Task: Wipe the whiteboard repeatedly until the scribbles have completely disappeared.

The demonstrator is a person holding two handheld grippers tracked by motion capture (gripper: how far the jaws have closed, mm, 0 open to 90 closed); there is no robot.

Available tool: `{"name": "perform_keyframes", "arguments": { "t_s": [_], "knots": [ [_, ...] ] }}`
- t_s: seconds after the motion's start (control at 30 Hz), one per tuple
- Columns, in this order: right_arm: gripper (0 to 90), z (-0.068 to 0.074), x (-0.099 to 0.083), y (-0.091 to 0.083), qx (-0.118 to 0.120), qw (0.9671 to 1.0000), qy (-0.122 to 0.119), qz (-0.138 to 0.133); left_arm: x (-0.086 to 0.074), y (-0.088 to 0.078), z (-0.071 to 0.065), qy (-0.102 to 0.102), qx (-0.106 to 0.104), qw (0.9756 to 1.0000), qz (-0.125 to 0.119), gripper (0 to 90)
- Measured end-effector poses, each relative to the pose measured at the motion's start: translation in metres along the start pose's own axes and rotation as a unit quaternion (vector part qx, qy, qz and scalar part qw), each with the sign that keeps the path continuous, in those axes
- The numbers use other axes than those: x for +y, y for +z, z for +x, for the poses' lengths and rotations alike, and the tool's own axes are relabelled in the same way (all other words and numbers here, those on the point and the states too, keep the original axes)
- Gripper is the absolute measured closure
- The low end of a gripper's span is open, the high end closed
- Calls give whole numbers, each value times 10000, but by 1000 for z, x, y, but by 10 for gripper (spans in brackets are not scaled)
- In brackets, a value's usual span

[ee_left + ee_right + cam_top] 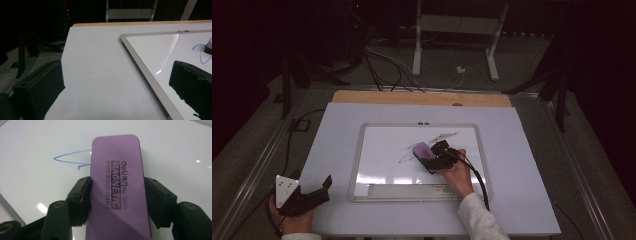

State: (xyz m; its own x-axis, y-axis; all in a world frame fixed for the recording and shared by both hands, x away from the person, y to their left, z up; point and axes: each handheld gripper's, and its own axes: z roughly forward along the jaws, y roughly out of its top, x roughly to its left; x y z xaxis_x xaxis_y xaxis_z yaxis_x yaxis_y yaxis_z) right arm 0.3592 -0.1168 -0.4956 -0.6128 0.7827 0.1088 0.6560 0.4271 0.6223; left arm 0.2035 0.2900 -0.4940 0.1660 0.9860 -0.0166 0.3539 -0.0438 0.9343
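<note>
A purple magnetic whiteboard eraser (117,170) lies flat on the whiteboard (382,150), and my right gripper (116,197) is shut on its two long sides. In the high view the eraser (420,148) sits mid-board with the right gripper (428,157) just behind it. A blue pen line (67,158) runs out from under the eraser's left side, seen as the blue scribble (406,156) from above. A fainter grey mark (443,135) lies farther up the board. My left gripper (323,191) rests open off the board's left, with nothing between its jaws.
The whiteboard's metal frame (140,67) runs diagonally past my left gripper (115,92). The white table top (332,130) ends at a wooden strip (422,97) at the back. A white stand (454,30) and cables (382,70) are on the floor beyond.
</note>
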Motion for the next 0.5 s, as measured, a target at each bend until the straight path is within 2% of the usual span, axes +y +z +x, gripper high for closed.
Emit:
{"name": "perform_keyframes", "arguments": {
  "t_s": [0.03, 0.07, 0.13, 0.2, 0.23, 0.3, 0.37, 0.5],
  "knots": [
    [411, 0, 0, 0, 0, 10000, 0, 0, 0, 0, 0, -6, 3, 10000, -14, 4],
    [411, -1, 0, 0, -150, 9999, 50, -18, 0, -1, 0, -7, 9, 10000, -22, 4],
    [410, -6, 0, -1, -491, 9984, 264, -97, 0, -1, 0, -17, 16, 10000, -26, 4],
    [410, -14, -1, -1, -610, 9965, 553, -153, 0, -1, 1, -13, 16, 10000, -24, 4],
    [410, -15, 0, -1, -616, 9963, 584, -139, 0, -1, 1, -14, 13, 10000, -21, 4],
    [410, -10, 1, -1, -672, 9966, 469, -100, 0, 0, 1, 5, 0, 10000, 5, 4],
    [410, -4, 1, 1, -377, 9986, 352, -62, 0, 1, 0, 21, -1, 10000, 12, 4],
    [410, 15, 1, 4, 58, 9998, -172, -35, 0, 0, -1, 21, 0, 10000, 5, 4]
  ]
}}
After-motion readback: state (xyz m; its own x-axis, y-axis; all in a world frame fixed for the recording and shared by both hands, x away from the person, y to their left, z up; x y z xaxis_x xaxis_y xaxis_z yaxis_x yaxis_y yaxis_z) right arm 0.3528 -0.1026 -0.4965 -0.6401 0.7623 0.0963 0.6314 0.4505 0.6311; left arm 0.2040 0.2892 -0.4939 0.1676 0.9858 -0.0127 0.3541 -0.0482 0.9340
